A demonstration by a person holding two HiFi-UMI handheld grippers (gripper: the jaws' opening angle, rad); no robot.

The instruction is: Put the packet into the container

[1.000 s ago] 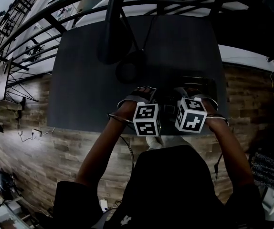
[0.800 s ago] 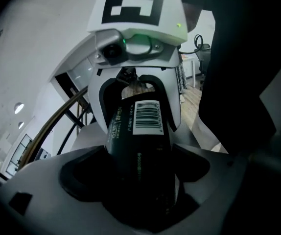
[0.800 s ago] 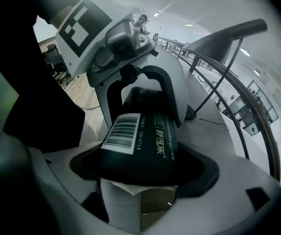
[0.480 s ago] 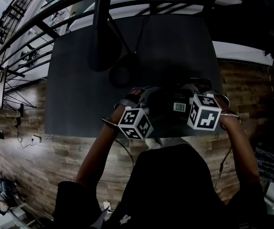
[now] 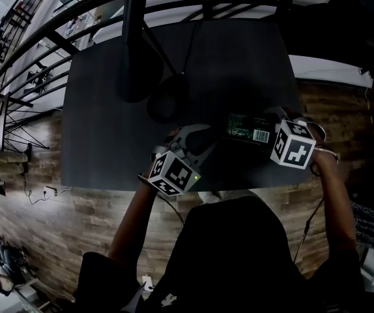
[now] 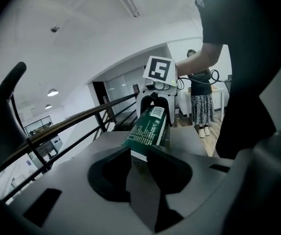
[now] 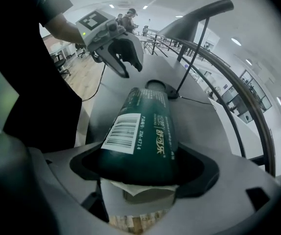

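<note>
A dark green packet (image 5: pixel 244 127) with a white barcode label hangs lengthwise over the dark table (image 5: pixel 109 122). My right gripper (image 5: pixel 267 130) is shut on its right end; in the right gripper view the packet (image 7: pixel 143 131) fills the wide-set jaws of that gripper (image 7: pixel 145 168). My left gripper (image 5: pixel 202 137) is off the packet's other end. In the left gripper view its jaws (image 6: pixel 138 153) are closing with nothing between them, and the packet (image 6: pixel 149 126) starts just past their tips. The left gripper (image 7: pixel 126 58) also shows beyond the packet in the right gripper view.
A round dark object (image 5: pixel 167 102) with a cable lies on the table beyond the grippers, beside a thick dark pole (image 5: pixel 133 44). A black railing (image 5: pixel 43 51) runs behind the table. The table's front edge is just under my hands. A person (image 6: pixel 201 102) stands far off.
The two grippers, side by side a second ago, have drawn apart. The right one moved right with the packet, which now lies across in plain view. The left one moved left and toward me.
</note>
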